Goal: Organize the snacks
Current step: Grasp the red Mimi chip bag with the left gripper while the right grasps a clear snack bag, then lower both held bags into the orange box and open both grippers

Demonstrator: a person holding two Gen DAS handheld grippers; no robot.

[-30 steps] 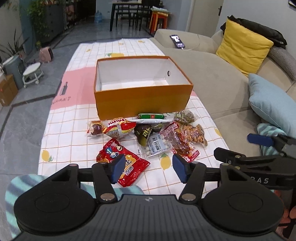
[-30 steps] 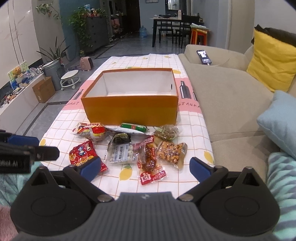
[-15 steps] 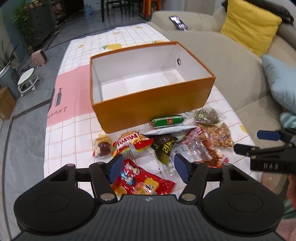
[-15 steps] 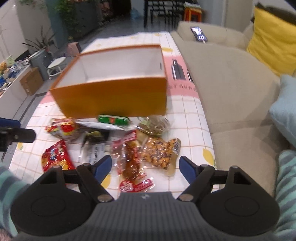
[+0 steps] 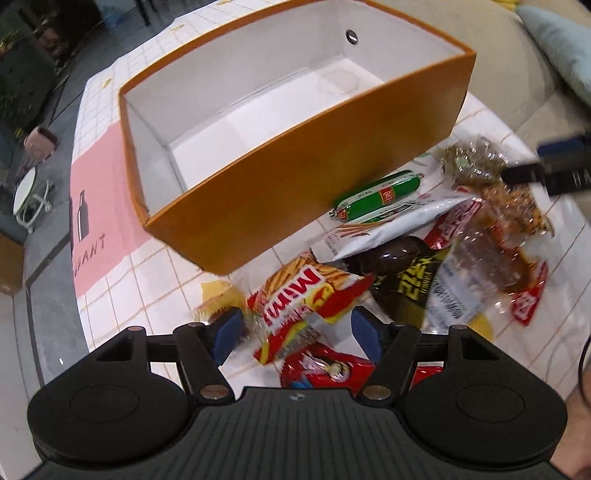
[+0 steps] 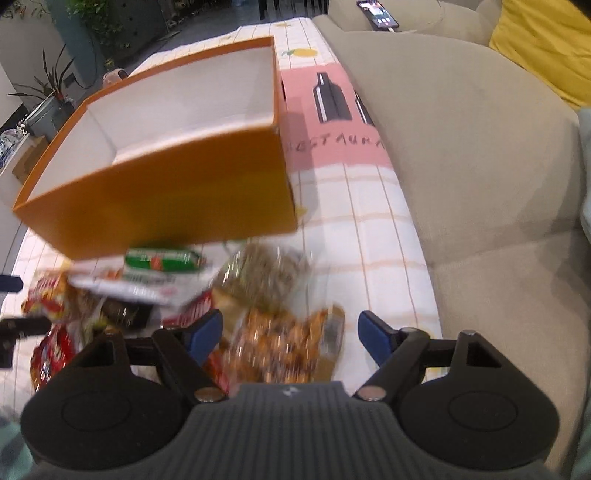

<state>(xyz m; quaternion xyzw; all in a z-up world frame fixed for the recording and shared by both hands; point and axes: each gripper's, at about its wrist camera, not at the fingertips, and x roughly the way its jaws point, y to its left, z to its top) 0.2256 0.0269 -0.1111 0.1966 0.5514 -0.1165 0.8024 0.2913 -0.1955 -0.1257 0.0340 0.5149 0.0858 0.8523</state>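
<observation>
An empty orange box (image 5: 295,166) with a white inside stands on the table, also in the right wrist view (image 6: 166,199). Several snack packets lie in front of it. My left gripper (image 5: 297,334) is open, low over the red-and-yellow MiMi chip bag (image 5: 303,299), with a red packet (image 5: 325,371) just below. A green sausage (image 5: 376,195) lies by the box. My right gripper (image 6: 290,334) is open, low over an orange nut packet (image 6: 284,343), which lies between its fingers. The clear packet (image 6: 266,273) lies beyond it.
The table carries a white checked cloth with a pink band (image 6: 332,147). A beige sofa (image 6: 480,166) runs along the right, with a phone (image 6: 378,14) and a yellow cushion (image 6: 546,40) on it. The right gripper's tip shows in the left view (image 5: 554,166).
Both grippers have moved forward and down toward the snack pile. The left one now straddles the MiMi bag, the right one the nut packet. Both stay open.
</observation>
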